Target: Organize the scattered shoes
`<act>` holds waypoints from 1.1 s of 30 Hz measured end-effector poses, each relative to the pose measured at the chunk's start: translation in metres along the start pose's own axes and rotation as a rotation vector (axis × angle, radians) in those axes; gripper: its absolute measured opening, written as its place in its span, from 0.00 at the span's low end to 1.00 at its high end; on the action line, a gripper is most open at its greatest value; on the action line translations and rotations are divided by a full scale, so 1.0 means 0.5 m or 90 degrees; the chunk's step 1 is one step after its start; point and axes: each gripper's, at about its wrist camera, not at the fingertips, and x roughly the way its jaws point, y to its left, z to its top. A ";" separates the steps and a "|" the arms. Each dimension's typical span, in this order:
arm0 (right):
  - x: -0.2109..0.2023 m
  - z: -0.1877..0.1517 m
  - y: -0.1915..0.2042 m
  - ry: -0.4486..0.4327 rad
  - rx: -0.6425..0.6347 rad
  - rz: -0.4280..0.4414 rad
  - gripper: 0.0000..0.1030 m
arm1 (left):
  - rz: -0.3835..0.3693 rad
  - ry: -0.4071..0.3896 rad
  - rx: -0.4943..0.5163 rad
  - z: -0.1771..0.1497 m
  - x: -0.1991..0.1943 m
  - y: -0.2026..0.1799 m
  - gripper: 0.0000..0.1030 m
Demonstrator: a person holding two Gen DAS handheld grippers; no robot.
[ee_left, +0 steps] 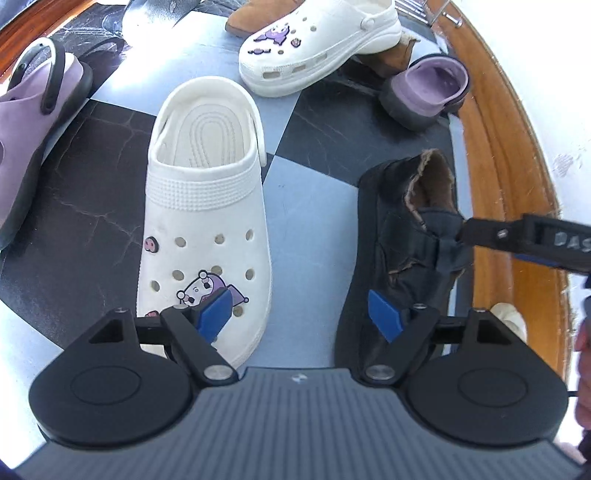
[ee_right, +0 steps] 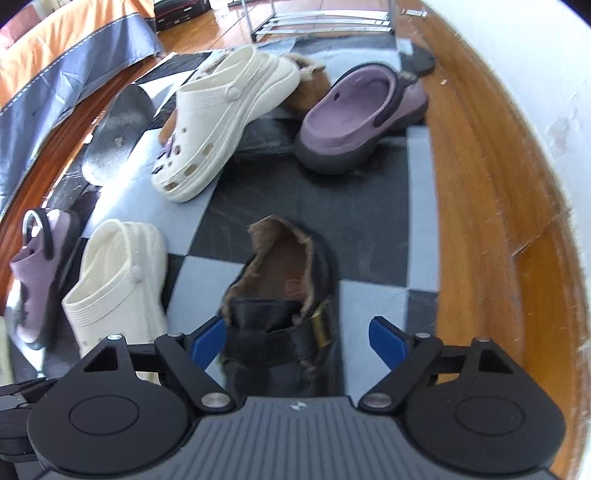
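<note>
A black fur-lined shoe [ee_left: 402, 258] lies on the checkered mat, also in the right wrist view [ee_right: 284, 317]. My right gripper [ee_right: 299, 339] is open, its blue pads on either side of the shoe's strap; one finger [ee_left: 517, 240] reaches the shoe's tongue in the left wrist view. My left gripper [ee_left: 303, 317] is open and empty, between the black shoe and a white clog [ee_left: 207, 221] with purple charms. A second white clog [ee_left: 317, 48] leans on a brown fur shoe [ee_right: 310, 88]. One purple clog [ee_left: 428, 88] lies on its side, another purple clog [ee_left: 33, 129] at left.
The black-and-grey checkered mat [ee_right: 373, 229] lies on a wooden floor [ee_right: 491, 206] beside a white wall [ee_right: 535, 74]. A metal rack [ee_right: 325, 22] stands at the back. A grey insole [ee_right: 114, 136] lies at left, with orange and grey fabric [ee_right: 55, 55] beyond.
</note>
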 end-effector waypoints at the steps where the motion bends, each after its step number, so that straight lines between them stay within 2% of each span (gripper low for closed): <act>1: 0.004 -0.001 0.003 0.007 -0.002 0.012 0.84 | 0.009 -0.008 0.009 0.002 -0.012 0.001 0.78; 4: 0.022 -0.008 0.025 0.027 -0.040 -0.006 0.91 | 0.022 -0.028 0.028 0.011 -0.041 0.007 0.78; 8: 0.081 -0.025 0.062 0.060 -0.098 -0.060 0.97 | 0.013 -0.022 0.001 0.025 -0.052 0.045 0.80; 11: 0.148 -0.046 0.078 0.098 -0.129 -0.093 0.99 | 0.034 -0.011 -0.016 0.030 -0.045 0.071 0.80; 13: 0.188 -0.063 0.084 0.118 -0.155 -0.119 0.96 | 0.047 0.002 -0.030 0.035 -0.039 0.092 0.80; 14: 0.192 -0.068 0.082 0.115 -0.158 -0.115 0.95 | 0.049 0.005 -0.041 0.037 -0.040 0.106 0.80; 16: 0.184 -0.063 0.066 0.115 -0.132 -0.093 0.91 | 0.046 0.005 -0.064 0.041 -0.044 0.130 0.80; 17: 0.177 -0.060 0.057 0.112 -0.111 -0.087 0.85 | 0.037 0.007 -0.086 0.041 -0.047 0.145 0.80; 18: 0.166 -0.055 0.041 0.105 -0.073 -0.070 0.83 | 0.028 0.010 -0.099 0.038 -0.051 0.156 0.80; 20: 0.152 -0.050 0.007 0.091 -0.003 -0.040 0.82 | 0.008 0.017 -0.124 0.035 -0.060 0.178 0.80; 22: 0.135 -0.042 -0.035 0.076 0.085 -0.043 0.82 | 0.018 0.017 -0.121 0.036 -0.068 0.185 0.80; 26: 0.121 -0.048 -0.059 0.055 0.059 -0.148 0.82 | 0.018 0.008 -0.113 0.039 -0.079 0.190 0.81; 28: 0.130 -0.061 -0.062 0.064 0.045 -0.163 0.83 | 0.010 0.013 -0.111 0.040 -0.078 0.192 0.81; 29: 0.137 -0.065 -0.063 0.079 0.046 -0.165 0.89 | 0.008 0.016 -0.108 0.041 -0.077 0.194 0.81; 31: 0.142 -0.069 -0.058 0.092 0.040 -0.178 0.89 | 0.014 0.021 -0.106 0.043 -0.077 0.194 0.81; 33: 0.141 -0.068 -0.039 0.087 -0.013 -0.210 0.94 | 0.014 0.023 -0.109 0.044 -0.082 0.195 0.81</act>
